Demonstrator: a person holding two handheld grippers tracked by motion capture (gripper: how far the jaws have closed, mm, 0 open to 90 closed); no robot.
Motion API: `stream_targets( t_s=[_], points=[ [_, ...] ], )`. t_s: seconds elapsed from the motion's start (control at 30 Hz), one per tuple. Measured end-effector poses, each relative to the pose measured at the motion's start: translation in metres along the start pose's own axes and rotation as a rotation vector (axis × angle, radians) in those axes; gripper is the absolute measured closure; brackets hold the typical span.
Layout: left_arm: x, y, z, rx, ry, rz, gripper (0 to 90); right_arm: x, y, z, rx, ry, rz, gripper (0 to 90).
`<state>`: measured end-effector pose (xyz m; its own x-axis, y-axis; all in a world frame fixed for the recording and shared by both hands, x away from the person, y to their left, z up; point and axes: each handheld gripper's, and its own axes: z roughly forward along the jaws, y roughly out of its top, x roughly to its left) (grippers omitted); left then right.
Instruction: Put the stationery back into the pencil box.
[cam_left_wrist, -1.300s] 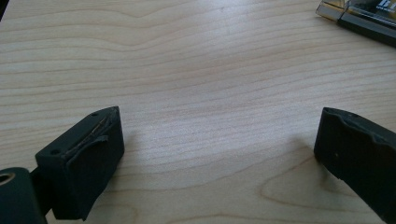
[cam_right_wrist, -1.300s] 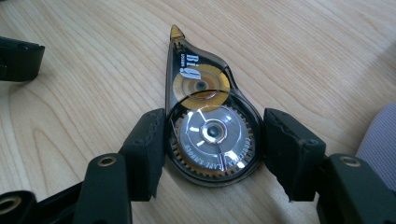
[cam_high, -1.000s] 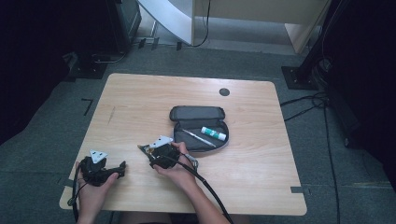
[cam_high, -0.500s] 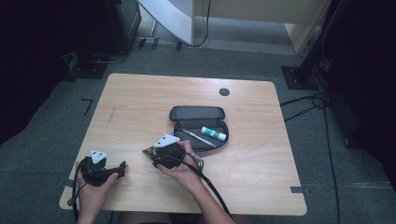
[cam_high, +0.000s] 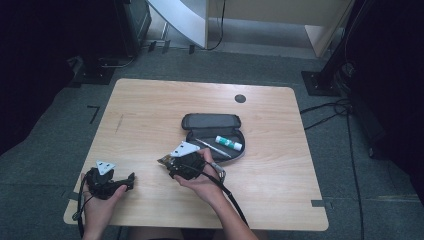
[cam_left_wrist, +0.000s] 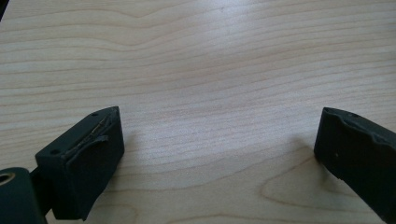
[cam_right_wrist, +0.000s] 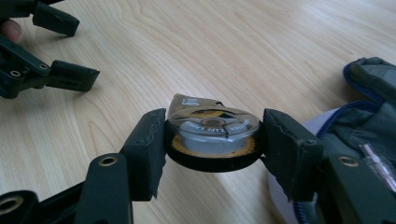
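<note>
Pale wood-grain table (cam_high: 150, 107), grey pencil case (cam_high: 211, 121), black-and-yellow tape roll (cam_right_wrist: 212, 135)

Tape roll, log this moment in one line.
right hand-held gripper: shut on tape roll | left hand-held gripper: open, on table | pencil case: open

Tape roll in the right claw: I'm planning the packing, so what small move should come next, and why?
Probably carry the tape roll toward the open pencil case. The right claw is shut on it, and the case lies open close by with room beside the glue stick.
</note>
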<state>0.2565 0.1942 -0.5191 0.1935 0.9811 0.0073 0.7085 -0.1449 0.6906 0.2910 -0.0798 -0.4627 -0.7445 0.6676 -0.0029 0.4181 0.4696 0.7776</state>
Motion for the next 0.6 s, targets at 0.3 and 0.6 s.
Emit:
stream_targets(
  t_s=[0.3,0.6],
  points=[
    [0.000,0.000,0.000,-0.001,0.000,-0.001,1.9,-0.010,0.004,-0.019,-0.028,-0.024,0.012,41.9],
    [0.000,0.000,0.000,0.001,0.000,0.001,1.8,-0.020,0.004,-0.034,-0.045,-0.040,0.027,41.9]
  ],
)
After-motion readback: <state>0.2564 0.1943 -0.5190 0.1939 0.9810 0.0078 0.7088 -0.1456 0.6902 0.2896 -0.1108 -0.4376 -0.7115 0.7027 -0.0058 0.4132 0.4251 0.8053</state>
